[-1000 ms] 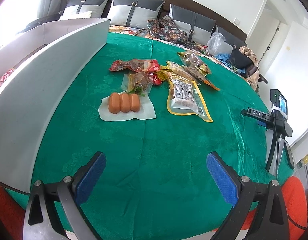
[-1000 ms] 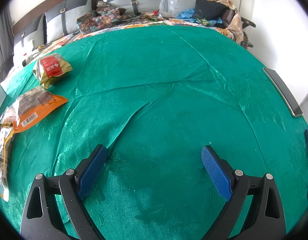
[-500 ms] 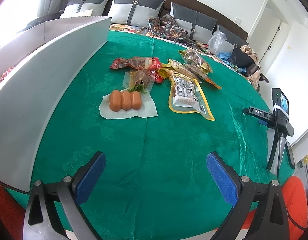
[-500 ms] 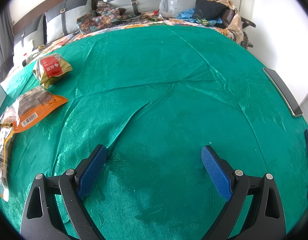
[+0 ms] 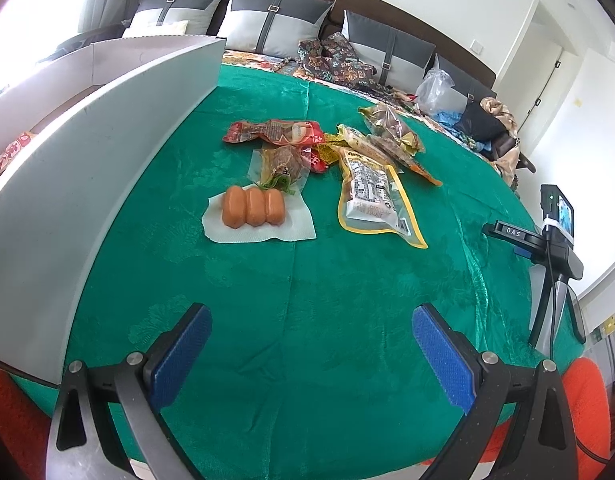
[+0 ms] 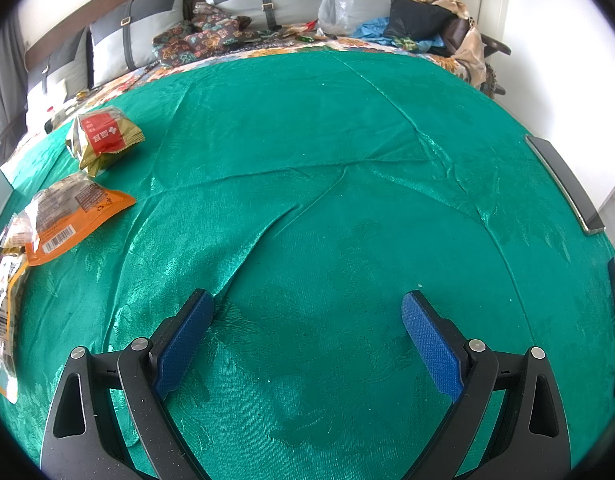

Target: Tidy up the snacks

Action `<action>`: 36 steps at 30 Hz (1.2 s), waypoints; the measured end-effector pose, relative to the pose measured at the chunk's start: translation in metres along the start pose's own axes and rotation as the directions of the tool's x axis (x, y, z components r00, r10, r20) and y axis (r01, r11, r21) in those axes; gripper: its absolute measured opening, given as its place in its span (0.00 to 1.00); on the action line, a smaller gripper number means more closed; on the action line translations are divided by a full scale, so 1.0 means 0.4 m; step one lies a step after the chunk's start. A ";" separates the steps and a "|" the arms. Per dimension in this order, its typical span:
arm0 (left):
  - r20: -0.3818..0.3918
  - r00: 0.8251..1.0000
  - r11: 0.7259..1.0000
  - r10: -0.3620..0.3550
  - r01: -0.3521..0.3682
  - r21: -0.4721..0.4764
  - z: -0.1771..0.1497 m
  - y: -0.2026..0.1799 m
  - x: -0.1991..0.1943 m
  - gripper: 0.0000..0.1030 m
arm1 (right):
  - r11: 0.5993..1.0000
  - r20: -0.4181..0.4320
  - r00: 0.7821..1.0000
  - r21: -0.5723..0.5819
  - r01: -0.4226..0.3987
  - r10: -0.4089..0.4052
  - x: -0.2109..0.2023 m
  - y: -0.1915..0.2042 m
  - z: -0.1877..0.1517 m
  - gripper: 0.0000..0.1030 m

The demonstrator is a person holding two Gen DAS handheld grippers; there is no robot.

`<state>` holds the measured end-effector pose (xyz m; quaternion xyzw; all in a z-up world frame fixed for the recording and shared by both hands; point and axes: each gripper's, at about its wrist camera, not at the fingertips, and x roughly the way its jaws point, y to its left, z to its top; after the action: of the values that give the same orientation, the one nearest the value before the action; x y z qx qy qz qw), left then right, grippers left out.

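Note:
Several snack packs lie on the green tablecloth [image 5: 307, 280]. In the left wrist view a clear pack of three sausages [image 5: 253, 208] lies nearest, with a red pack [image 5: 275, 132], a small clear pack [image 5: 283, 164] and a yellow-edged pack [image 5: 371, 196] behind it. My left gripper [image 5: 311, 344] is open and empty, well short of the sausages. In the right wrist view a red-and-gold bag [image 6: 103, 136] and an orange bag [image 6: 71, 212] lie at the far left. My right gripper [image 6: 307, 332] is open and empty over bare cloth.
A white open box [image 5: 87, 152] stands along the table's left side. A phone on a tripod [image 5: 555, 232] stands at the right edge. A dark flat device [image 6: 563, 184] lies on the right edge. A sofa with cushions [image 5: 267, 28] is behind the table.
The left gripper's view has shifted slightly, with the snacks sitting a little lower and nearer. The right gripper has not moved.

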<state>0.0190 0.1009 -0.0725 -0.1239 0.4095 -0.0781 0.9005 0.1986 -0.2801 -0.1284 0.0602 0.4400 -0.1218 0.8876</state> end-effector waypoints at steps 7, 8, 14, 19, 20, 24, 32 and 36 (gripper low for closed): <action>-0.001 1.000 1.000 0.000 0.000 0.000 0.000 0.001 0.001 0.97 | 1.000 0.000 1.000 0.000 0.000 0.000 -0.001 0.001 -0.001 0.94; -0.001 1.000 1.000 0.001 -0.001 0.001 0.000 0.000 0.000 0.97 | 1.000 0.000 1.000 0.000 0.000 0.000 0.000 0.000 0.000 0.94; -0.004 1.000 1.000 0.001 -0.001 0.003 -0.002 0.000 0.003 0.97 | 1.000 0.000 1.000 0.000 0.000 0.000 -0.002 0.001 -0.001 0.94; -0.003 1.000 1.000 0.000 0.000 -0.001 -0.001 0.002 0.005 0.97 | 1.000 0.000 1.000 0.000 0.000 0.000 -0.001 0.000 -0.001 0.94; -0.004 1.000 1.000 0.000 0.000 -0.001 -0.001 0.001 0.005 0.97 | 1.000 0.000 1.000 0.000 0.000 0.000 -0.003 0.001 -0.002 0.94; -0.004 1.000 1.000 0.000 0.000 -0.002 -0.001 0.002 0.006 0.97 | 1.000 0.000 1.000 0.000 0.000 0.000 0.000 0.000 0.000 0.94; -0.003 1.000 1.000 0.002 -0.002 0.001 -0.002 0.001 0.006 0.97 | 1.000 0.000 1.000 0.000 0.000 0.000 0.001 -0.001 0.001 0.94; -0.005 1.000 1.000 0.002 -0.002 -0.003 -0.002 0.001 0.006 0.97 | 1.000 0.000 1.000 0.000 0.000 0.000 0.001 -0.001 0.001 0.94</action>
<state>0.0200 0.1004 -0.0749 -0.1245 0.4122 -0.0772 0.8993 0.1992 -0.2805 -0.1286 0.0603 0.4400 -0.1219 0.8876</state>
